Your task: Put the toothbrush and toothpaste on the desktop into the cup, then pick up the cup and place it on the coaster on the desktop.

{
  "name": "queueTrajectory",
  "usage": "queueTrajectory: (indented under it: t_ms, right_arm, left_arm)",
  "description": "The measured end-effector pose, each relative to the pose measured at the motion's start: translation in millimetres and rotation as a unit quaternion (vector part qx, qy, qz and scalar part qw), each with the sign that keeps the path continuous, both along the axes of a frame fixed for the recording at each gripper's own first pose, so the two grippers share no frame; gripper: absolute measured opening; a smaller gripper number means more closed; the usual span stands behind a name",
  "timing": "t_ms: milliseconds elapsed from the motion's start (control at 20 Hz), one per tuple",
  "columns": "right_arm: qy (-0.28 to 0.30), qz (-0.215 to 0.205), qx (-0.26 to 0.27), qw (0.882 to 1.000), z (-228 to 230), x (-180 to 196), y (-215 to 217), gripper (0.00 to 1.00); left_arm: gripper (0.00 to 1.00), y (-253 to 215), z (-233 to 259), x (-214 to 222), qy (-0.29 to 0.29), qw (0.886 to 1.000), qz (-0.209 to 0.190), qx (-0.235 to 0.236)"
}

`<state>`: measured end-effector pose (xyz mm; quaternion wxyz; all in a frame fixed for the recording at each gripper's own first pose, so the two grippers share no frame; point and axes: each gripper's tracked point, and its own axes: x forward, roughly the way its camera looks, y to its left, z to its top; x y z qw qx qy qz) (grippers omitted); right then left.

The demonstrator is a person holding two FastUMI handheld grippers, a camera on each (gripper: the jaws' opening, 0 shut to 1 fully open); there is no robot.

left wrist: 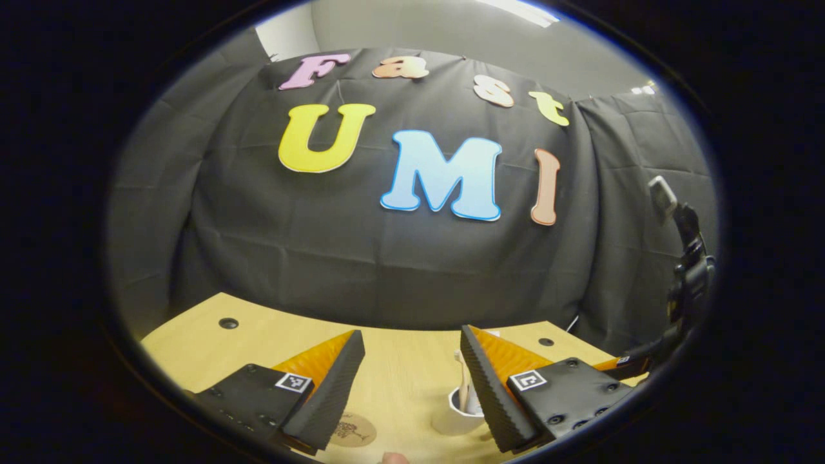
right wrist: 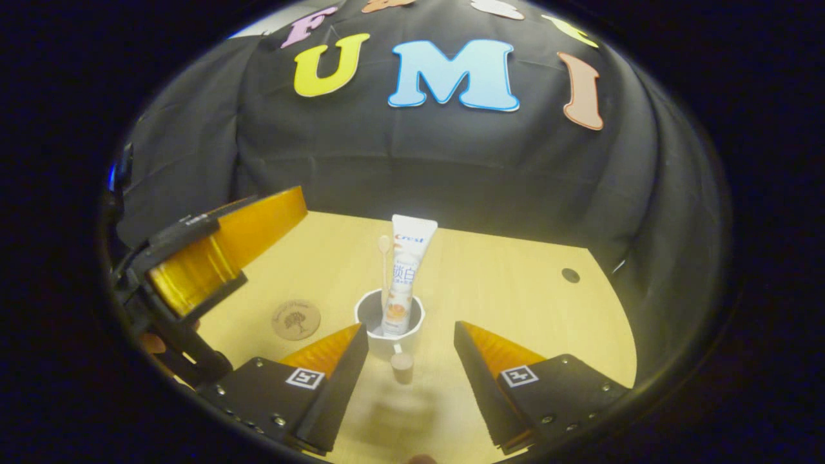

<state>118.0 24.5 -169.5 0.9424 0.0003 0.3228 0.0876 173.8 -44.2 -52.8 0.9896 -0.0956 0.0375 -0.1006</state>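
In the right gripper view, a white faceted cup (right wrist: 388, 320) stands upright at the lower centre of the frame on the pale wooden table (right wrist: 515, 290). A white toothpaste tube (right wrist: 405, 277) and a slim pale-handled toothbrush (right wrist: 385, 264) stand inside it, leaning slightly. A round brown cork coaster (right wrist: 296, 319) lies to the cup's left, apart from it. A small brown cylinder (right wrist: 402, 367) sits just in front of the cup. The right hand-held gripper (right wrist: 411, 354) hangs open, holding nothing. The left hand-held gripper's orange fingers show at the left of that frame. In the left gripper view, the left hand-held gripper (left wrist: 412, 380) is also spread open and empty, with the cup (left wrist: 454, 412) at lower right and the coaster (left wrist: 353, 430) at lower centre.
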Motion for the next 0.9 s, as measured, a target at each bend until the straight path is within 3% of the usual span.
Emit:
queueTrajectory:
  t_ms: [300, 900]
  right_arm:
    - [0.082, 0.022, -0.030, 0.996, -36, 2, 9, 0.85]
    - [0.233, 0.056, -0.046, 0.970, -86, 1, 17, 0.84]
  left_arm:
    - [0.95, 19, -2, -7, 0.006, 1.000, 0.013, 0.015]
    - [0.96, 38, -11, -15, 0.029, 0.999, 0.019, 0.016]
